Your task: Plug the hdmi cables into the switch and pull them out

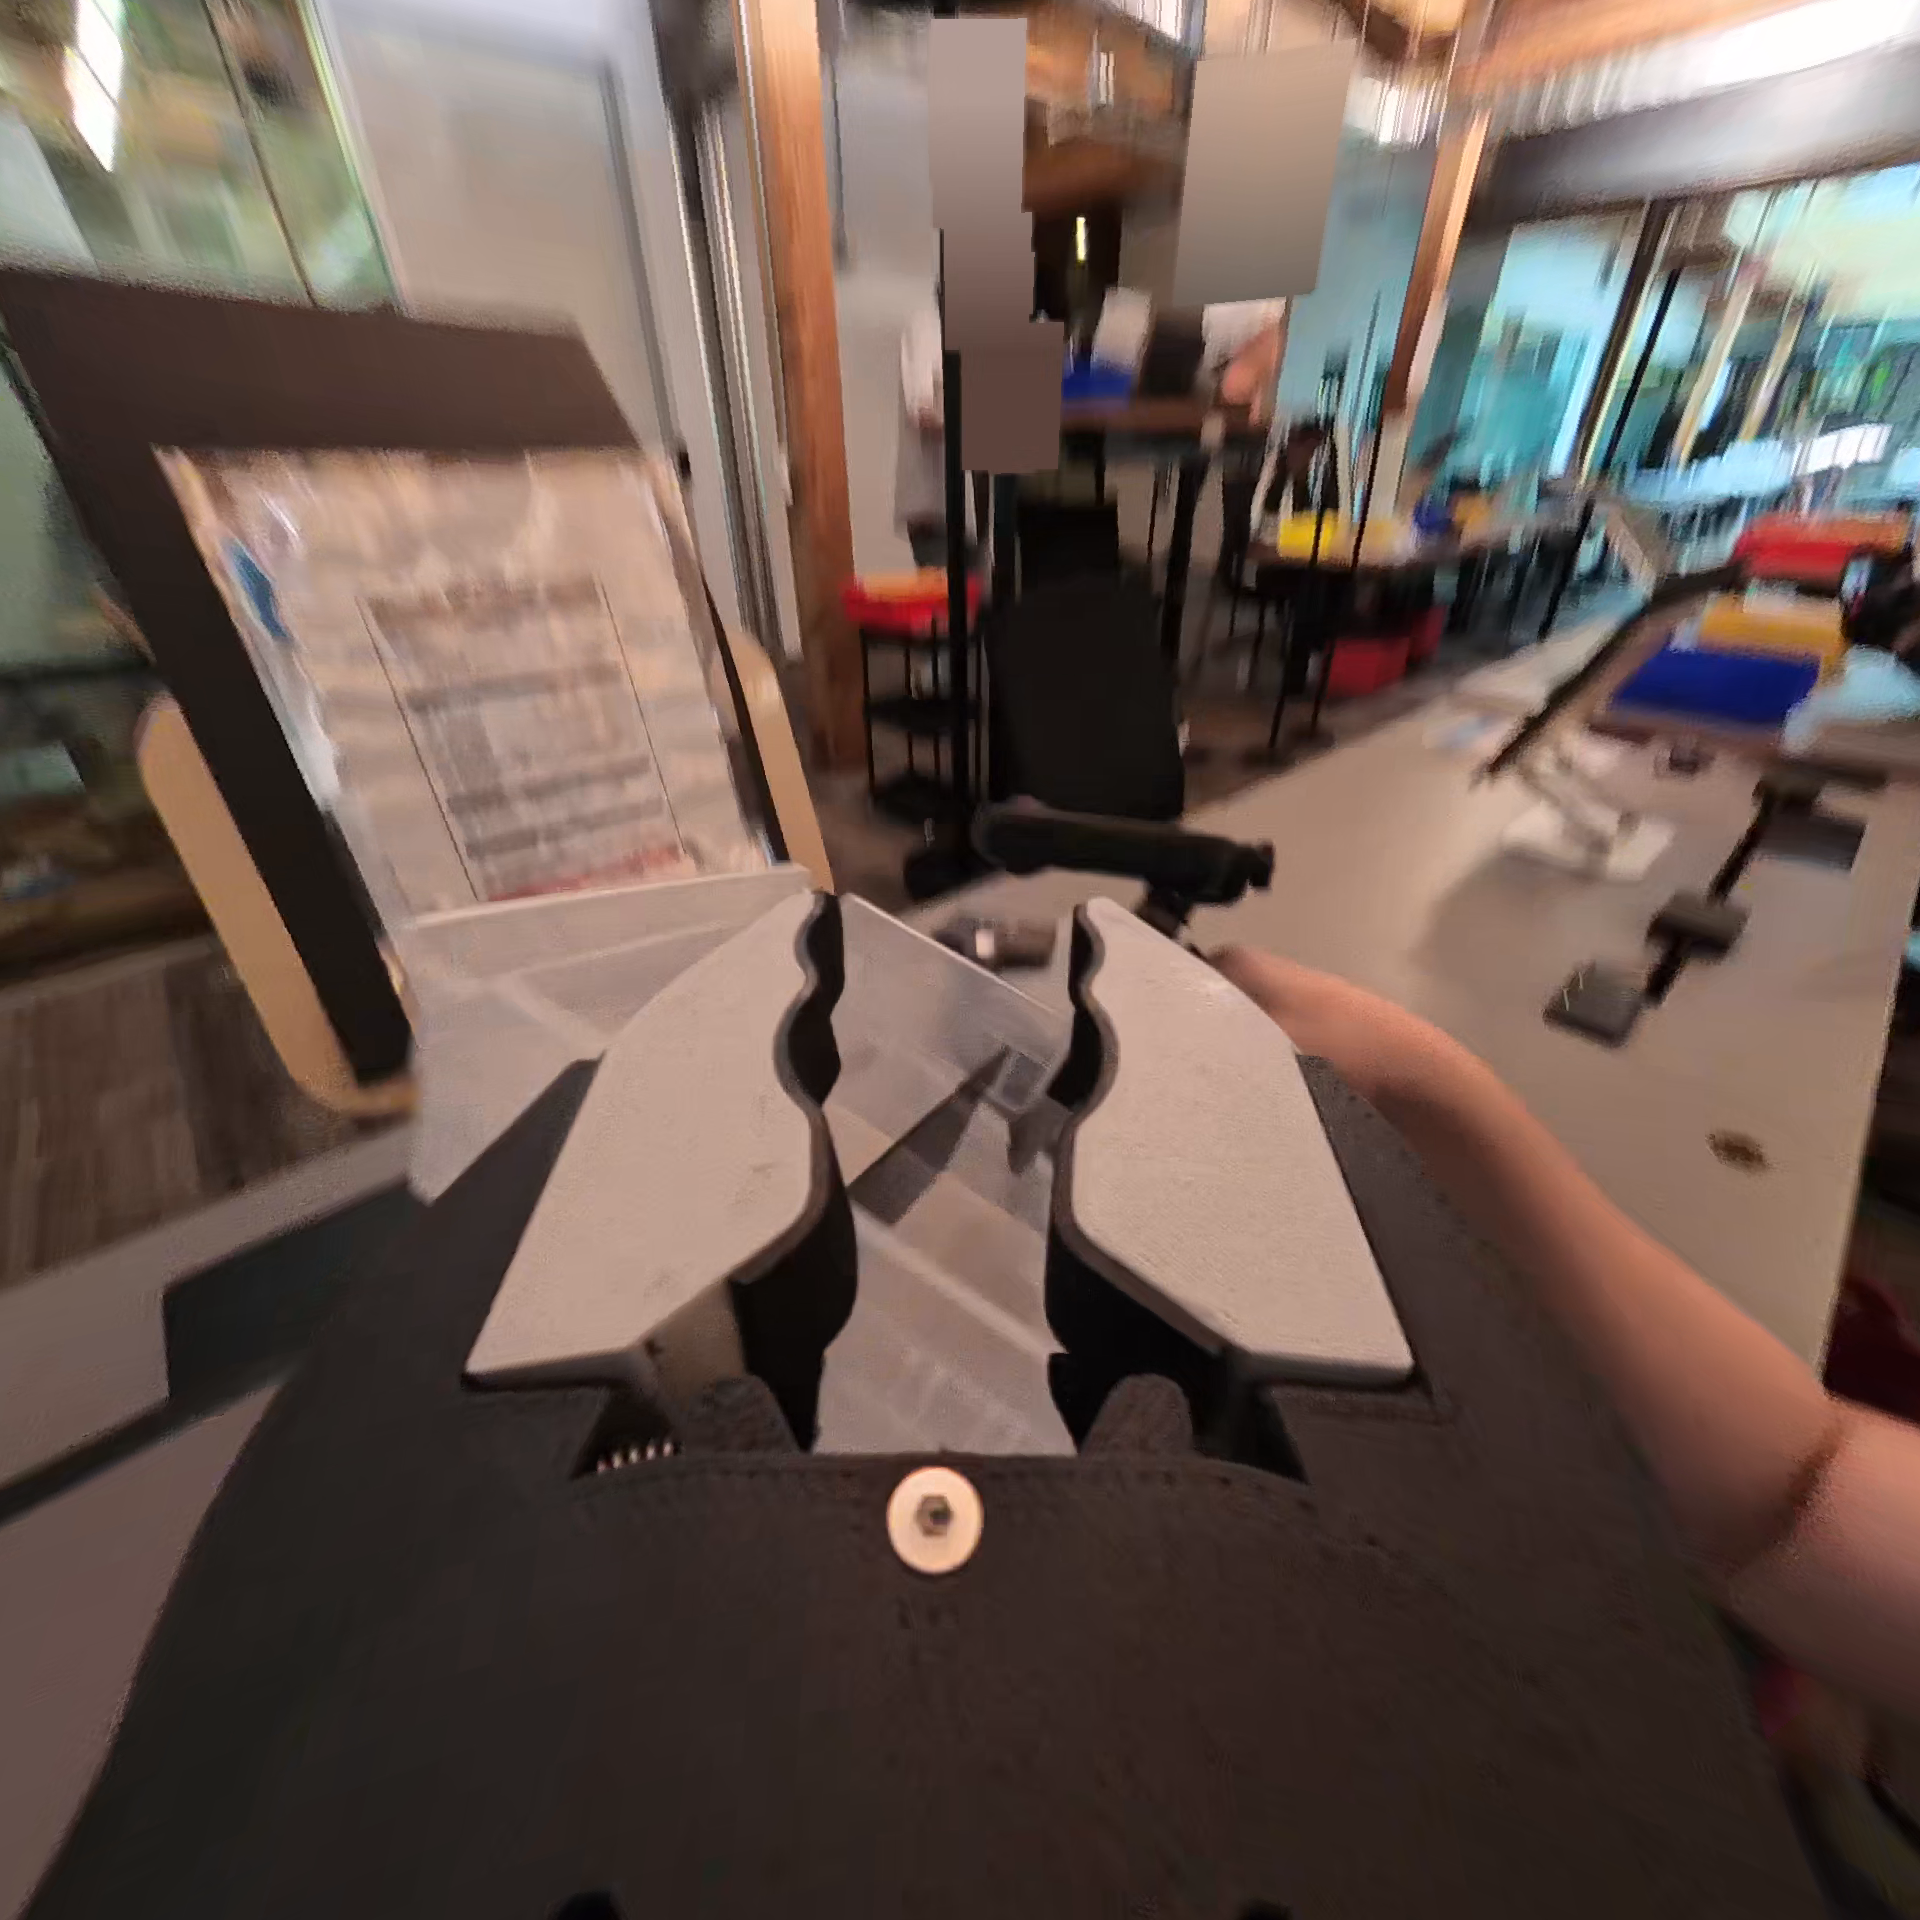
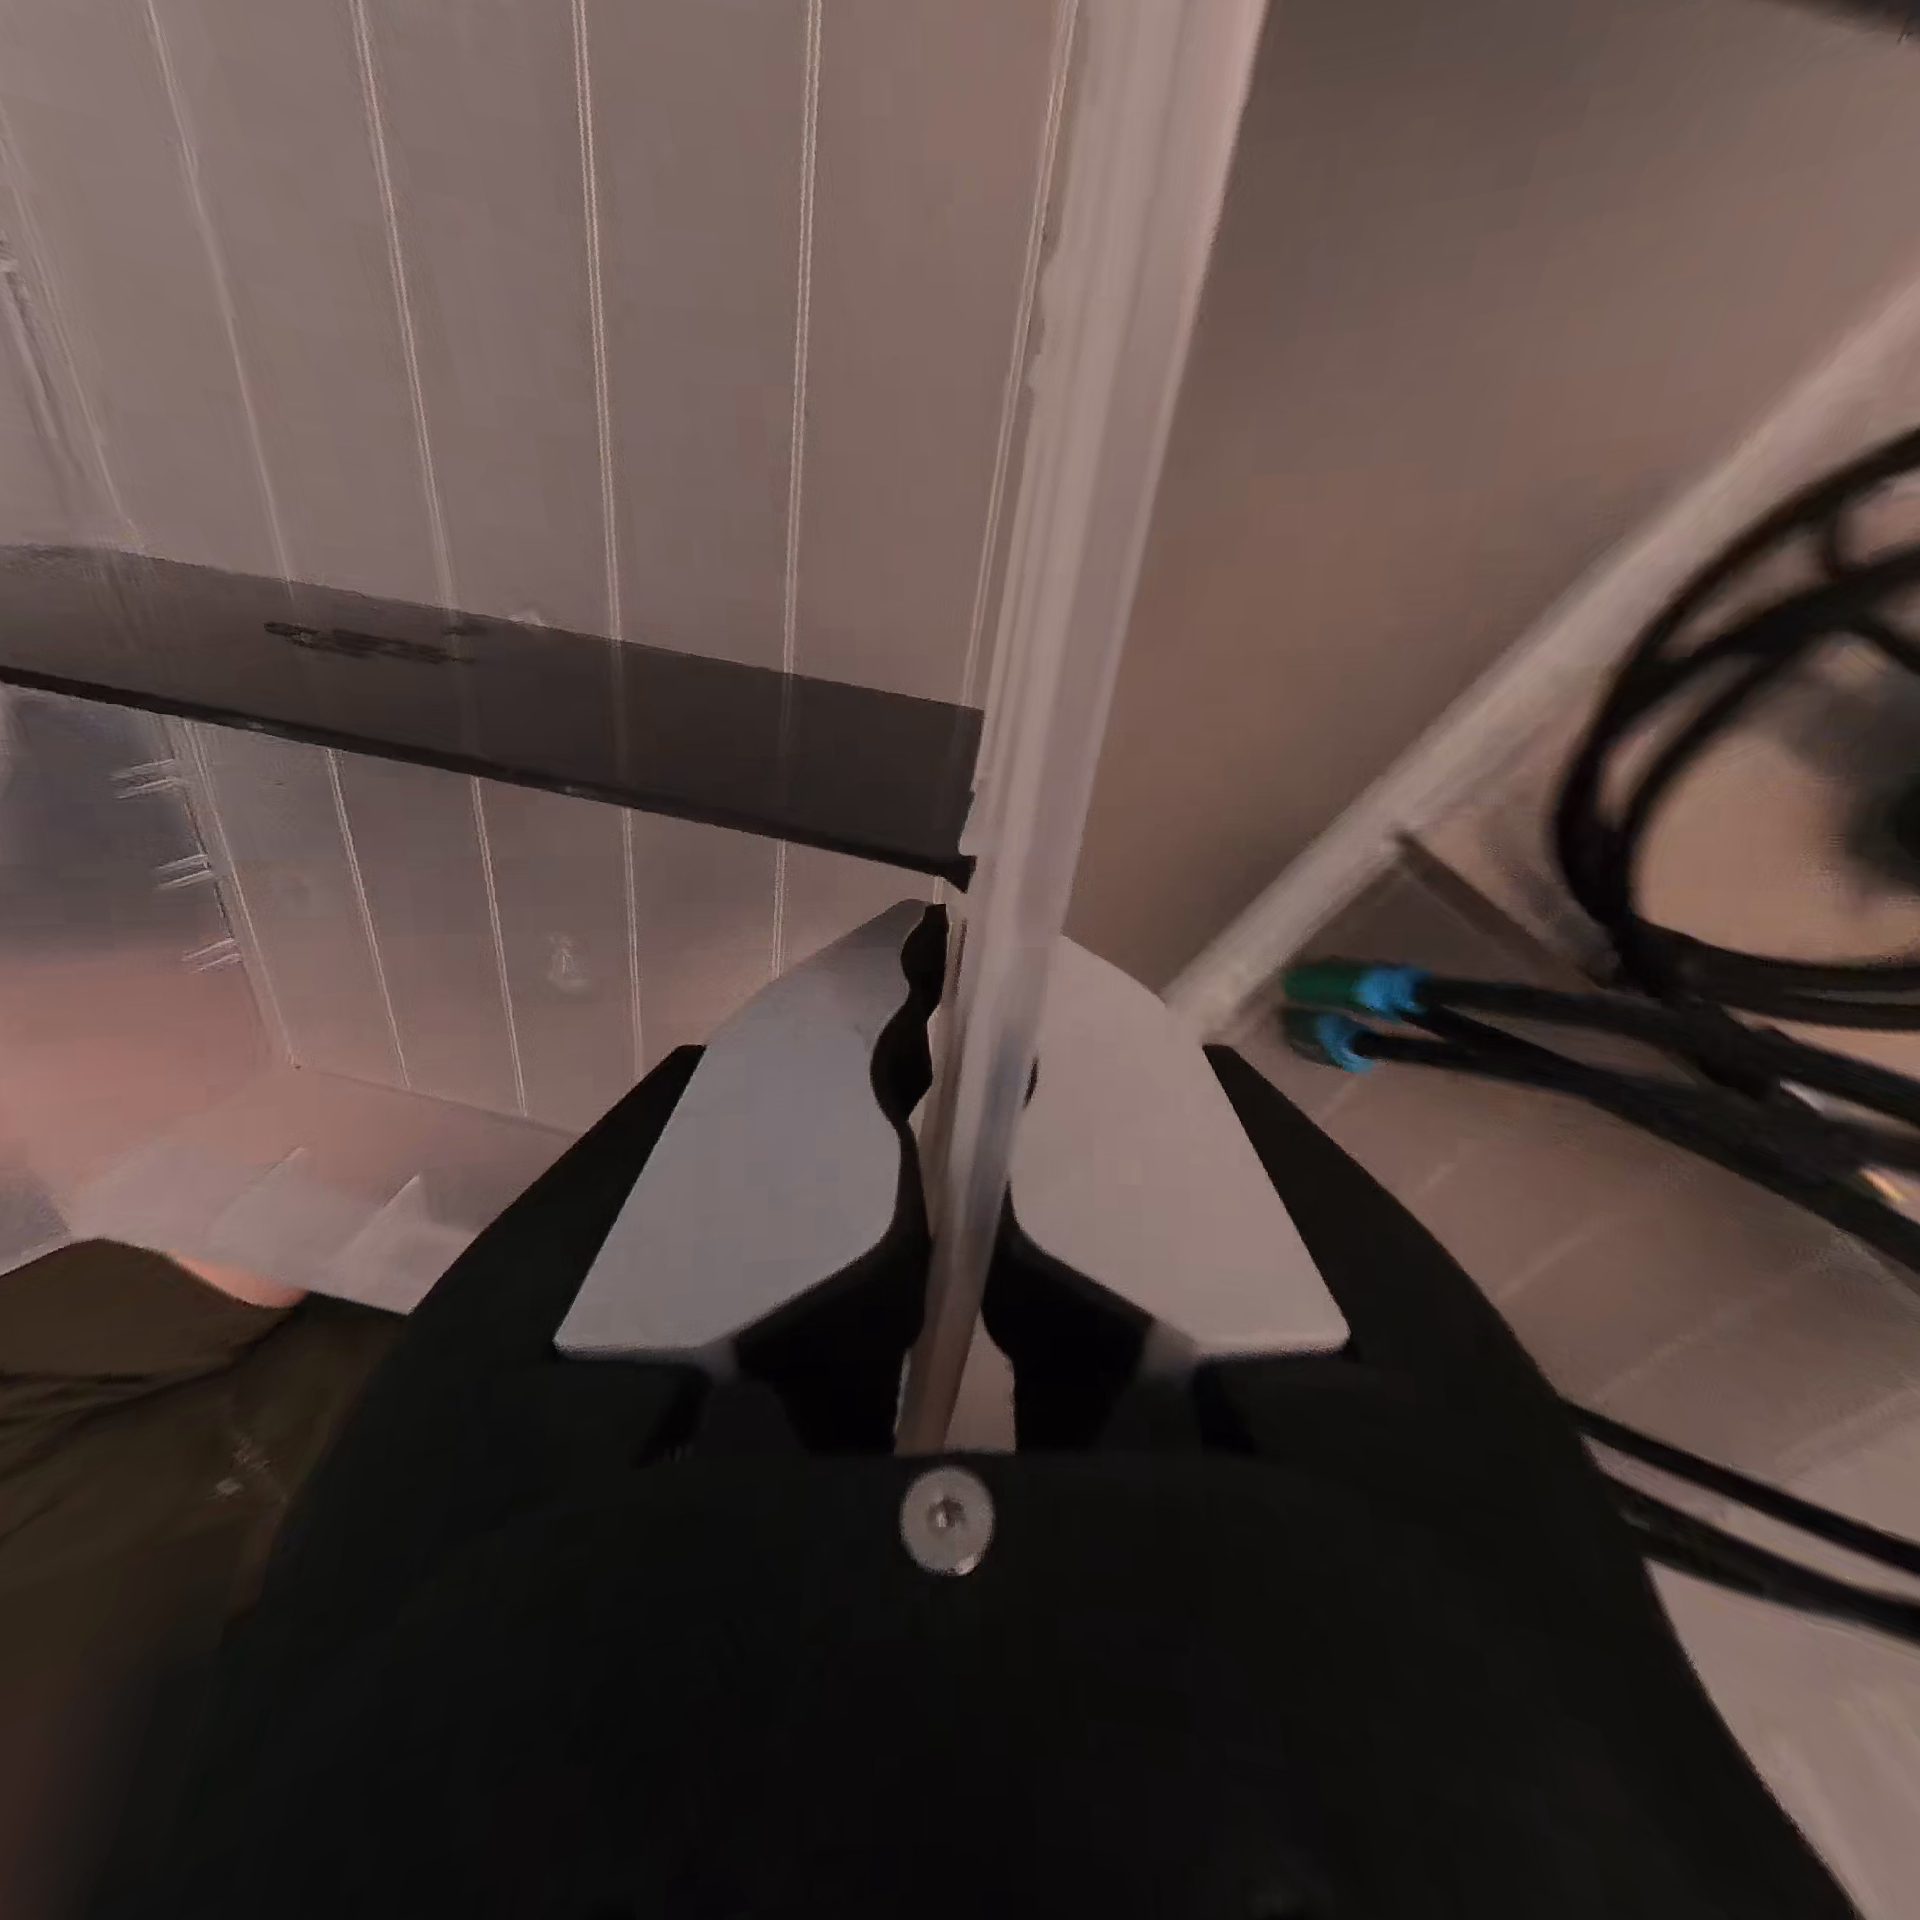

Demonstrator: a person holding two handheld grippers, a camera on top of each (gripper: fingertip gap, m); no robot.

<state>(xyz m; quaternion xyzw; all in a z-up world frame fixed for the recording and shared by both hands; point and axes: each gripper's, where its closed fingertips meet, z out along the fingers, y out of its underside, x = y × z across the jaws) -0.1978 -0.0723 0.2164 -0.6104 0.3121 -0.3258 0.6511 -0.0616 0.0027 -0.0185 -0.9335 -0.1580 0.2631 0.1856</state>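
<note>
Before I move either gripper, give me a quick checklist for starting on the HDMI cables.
1. Right gripper free for a cable: not ok, shut on the clear bin wall.
2. Left gripper open: ok.
3. Cables in sight: ok, lying right of the bin.
4. Switch located: cannot tell; a black flat piece shows through the bin.
5. Views sharp: not ok, both blurred.

Blurred workshop — wooden post [image 1: 800, 416], black chair [image 1: 1081, 696], bright windows [image 1: 1704, 312], grey table [image 1: 1351, 935].
</note>
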